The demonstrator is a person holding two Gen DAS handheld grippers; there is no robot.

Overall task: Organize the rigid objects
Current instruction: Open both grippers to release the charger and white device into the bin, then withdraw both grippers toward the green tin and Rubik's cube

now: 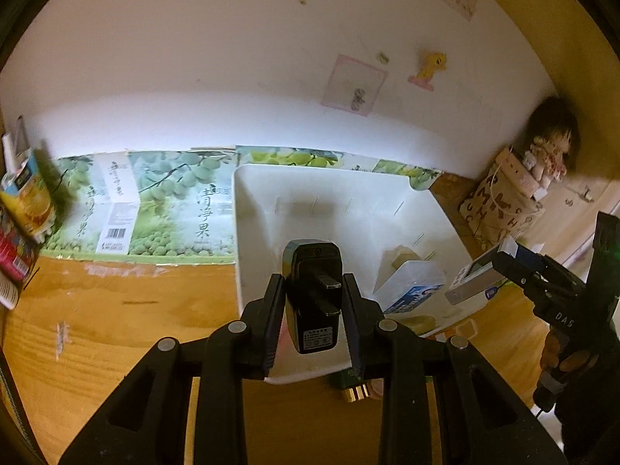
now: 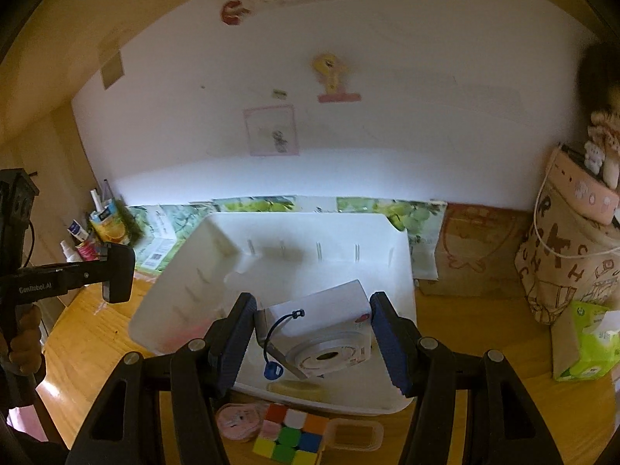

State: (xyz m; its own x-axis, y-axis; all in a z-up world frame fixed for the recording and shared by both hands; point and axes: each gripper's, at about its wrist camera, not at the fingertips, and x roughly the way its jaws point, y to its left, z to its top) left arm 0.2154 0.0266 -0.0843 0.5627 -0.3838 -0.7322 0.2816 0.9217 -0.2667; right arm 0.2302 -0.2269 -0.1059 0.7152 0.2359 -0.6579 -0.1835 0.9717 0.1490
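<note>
Left wrist view shows the left gripper clenched on a black plug adapter held above the white plastic bin, where a small white carton lies. Over that bin's near rim, the right gripper clasps a white instant camera. Just outside the rim, on the wooden tabletop, sit a Rubik's cube and a lidded clear box.

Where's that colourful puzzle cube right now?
In the right wrist view, the multicoloured puzzle cube sits on the wooden table at the bottom centre, just outside the white plastic bin's near rim, between a pink round case and a small clear container.
</note>
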